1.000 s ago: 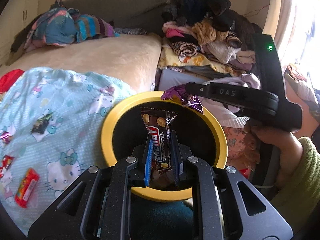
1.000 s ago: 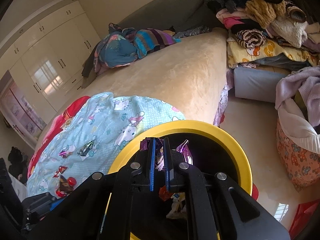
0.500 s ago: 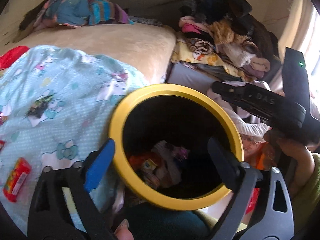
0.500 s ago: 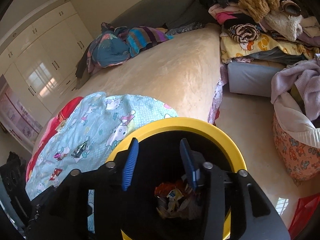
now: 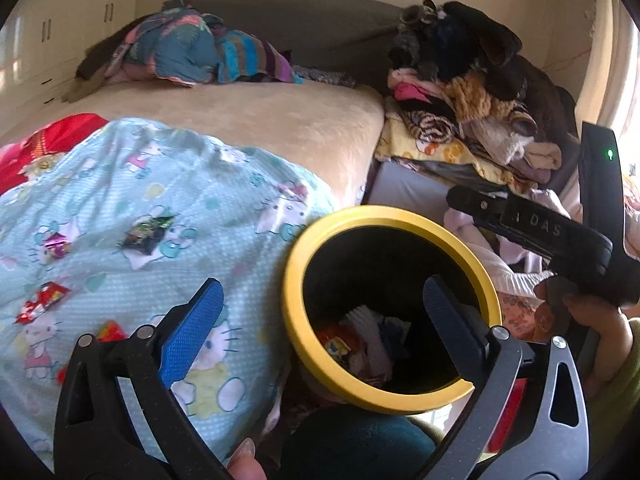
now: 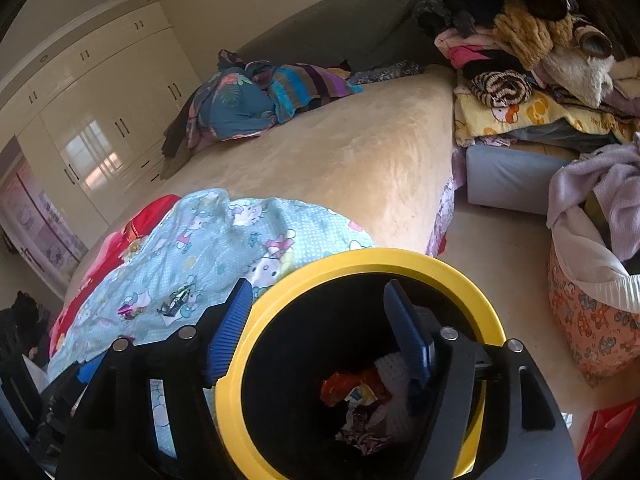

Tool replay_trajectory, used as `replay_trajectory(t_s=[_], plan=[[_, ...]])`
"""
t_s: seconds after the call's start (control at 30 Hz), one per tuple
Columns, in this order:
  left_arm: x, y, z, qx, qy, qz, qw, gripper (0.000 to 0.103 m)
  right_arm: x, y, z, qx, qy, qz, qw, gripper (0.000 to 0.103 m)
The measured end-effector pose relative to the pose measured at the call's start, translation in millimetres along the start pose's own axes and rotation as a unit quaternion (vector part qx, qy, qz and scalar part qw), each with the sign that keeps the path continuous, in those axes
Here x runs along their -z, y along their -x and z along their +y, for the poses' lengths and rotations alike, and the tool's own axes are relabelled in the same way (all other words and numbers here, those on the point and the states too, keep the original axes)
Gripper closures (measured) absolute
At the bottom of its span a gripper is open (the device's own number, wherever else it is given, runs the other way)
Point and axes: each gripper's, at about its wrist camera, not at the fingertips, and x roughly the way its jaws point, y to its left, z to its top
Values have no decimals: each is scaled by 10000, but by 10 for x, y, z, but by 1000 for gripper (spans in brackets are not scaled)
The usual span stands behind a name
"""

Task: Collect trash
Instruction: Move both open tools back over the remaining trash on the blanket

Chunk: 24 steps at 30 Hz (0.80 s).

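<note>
A black bin with a yellow rim [image 5: 298, 264] [image 6: 360, 258] stands by the bed and holds several wrappers [image 5: 360, 344] [image 6: 356, 392]. My left gripper [image 5: 320, 320] is open and empty above the bin's left rim. My right gripper [image 6: 320, 320] is open and empty over the bin; its body shows in the left wrist view [image 5: 560, 232]. Loose wrappers lie on the light blue cartoon blanket [image 5: 140, 184]: a dark one [image 5: 146, 232] [image 6: 176, 300], a purple one [image 5: 56, 244] [image 6: 128, 310], and red ones [image 5: 42, 300].
The beige bed [image 5: 248, 116] [image 6: 340, 152] carries a bundle of clothes [image 5: 192, 52] at the far end. A heap of clothes and blankets [image 5: 472, 120] [image 6: 540, 60] lies to the right. A fabric laundry basket [image 6: 592, 300] stands on the floor. White wardrobes [image 6: 100, 92] line the wall.
Both grippers opened and let go of their wrappers, which dropped into the bin. The left gripper has since shifted left towards the blanket.
</note>
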Motion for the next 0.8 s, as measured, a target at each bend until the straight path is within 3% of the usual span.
replay_trajectory(t_s=[0.43,0.8], plan=[[-91,373,502,-364,635,-362,9967,11,122,-90,529,-367,510,167,9979,37],[-98,701,1018,-762,1186,-715,9874,11,325,-175,1123,-827,1060,366,9902,37]])
